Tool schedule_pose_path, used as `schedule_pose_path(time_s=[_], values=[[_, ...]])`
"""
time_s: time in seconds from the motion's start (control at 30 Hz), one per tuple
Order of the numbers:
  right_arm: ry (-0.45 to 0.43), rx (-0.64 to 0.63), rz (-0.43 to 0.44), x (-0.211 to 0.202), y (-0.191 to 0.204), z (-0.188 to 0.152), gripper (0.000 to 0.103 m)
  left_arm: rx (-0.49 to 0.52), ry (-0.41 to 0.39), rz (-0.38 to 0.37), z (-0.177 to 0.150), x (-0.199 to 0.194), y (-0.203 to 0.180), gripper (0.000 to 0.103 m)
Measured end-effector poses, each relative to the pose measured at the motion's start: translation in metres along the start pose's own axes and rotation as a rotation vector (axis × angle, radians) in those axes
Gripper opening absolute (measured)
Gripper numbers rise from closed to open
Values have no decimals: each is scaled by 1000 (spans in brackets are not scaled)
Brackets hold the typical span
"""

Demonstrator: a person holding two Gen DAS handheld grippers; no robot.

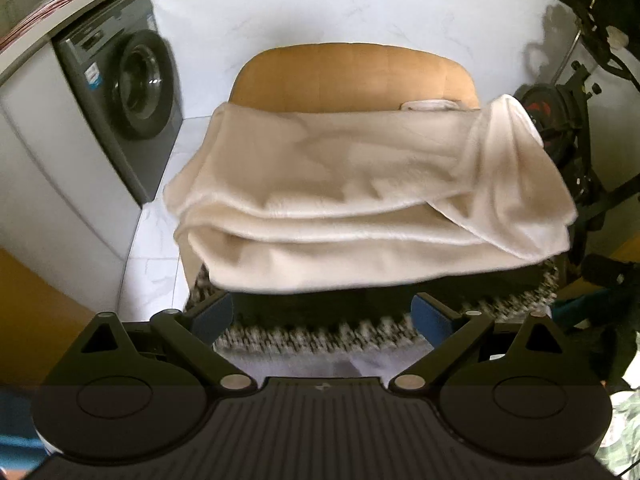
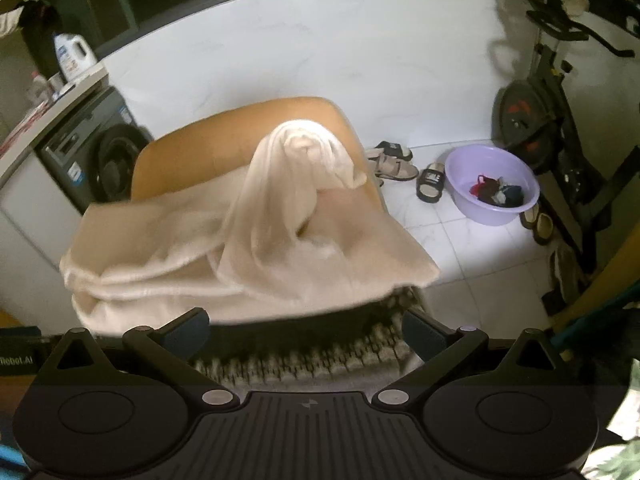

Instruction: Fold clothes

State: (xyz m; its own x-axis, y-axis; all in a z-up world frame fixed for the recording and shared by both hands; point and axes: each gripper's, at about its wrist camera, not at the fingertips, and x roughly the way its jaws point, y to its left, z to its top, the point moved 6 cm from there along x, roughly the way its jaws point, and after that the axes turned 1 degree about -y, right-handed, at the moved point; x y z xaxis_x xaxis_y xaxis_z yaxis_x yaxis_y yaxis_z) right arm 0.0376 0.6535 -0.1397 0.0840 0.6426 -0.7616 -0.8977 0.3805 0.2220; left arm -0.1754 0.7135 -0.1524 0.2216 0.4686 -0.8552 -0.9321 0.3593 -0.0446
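At far left, a washing machine (image 1: 132, 92) is standing under a counter, with a detergent bottle (image 2: 74, 56) sitting on top in the right wrist view.

Centre: the task's garment, a cream fleece garment (image 1: 360, 196), is lying in several loose layers across a tan chair (image 1: 352, 76), its near edge overhanging a black-and-white woven cushion (image 1: 320, 332). One part of it is bunching into a raised, twisted hump (image 2: 296, 184) toward the right of the pile and leaning against the chair back.

The left gripper (image 1: 322, 314) is hovering just near of the garment's front edge, jaws spread wide and holding nothing. The right gripper (image 2: 306, 330) is doing the same, jaws also spread, empty, with no cloth between the fingers.

At right, sandals (image 2: 394, 162) and a purple basin (image 2: 492, 184) holding small dark items are sitting on the tiled floor, with an exercise bike (image 2: 536, 120) beyond.

Risks, as judged:
- The layers are lying stacked at the near edge; a pinch there is likely catching more than one ply, dragging the whole pile instead of one fold.
- The overhang is leaving weight off the seat; a pull toward the near side could be sliding the garment to the floor.
- The twisted hump, if folded over unflattened, would be locking in a lumpy, crooked fold.
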Motion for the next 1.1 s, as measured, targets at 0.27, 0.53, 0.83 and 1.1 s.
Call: schedule_pose_path(time_s=[0.27,0.53,0.83,1.1], values=[[56,-2,3,-47,-16,-58,102,1,14,28,-66,-39,-35,98],[70,-16,-11,-96,-46,-111,102,13,50,33,-140,-64,-76,98],[104,6,-21,-122,-75,-152,102,37,136,45,-193,-70,-107,98],[92,24,-34,-137,-77,-163,102,75,75,53,-190,-88,-115,98]])
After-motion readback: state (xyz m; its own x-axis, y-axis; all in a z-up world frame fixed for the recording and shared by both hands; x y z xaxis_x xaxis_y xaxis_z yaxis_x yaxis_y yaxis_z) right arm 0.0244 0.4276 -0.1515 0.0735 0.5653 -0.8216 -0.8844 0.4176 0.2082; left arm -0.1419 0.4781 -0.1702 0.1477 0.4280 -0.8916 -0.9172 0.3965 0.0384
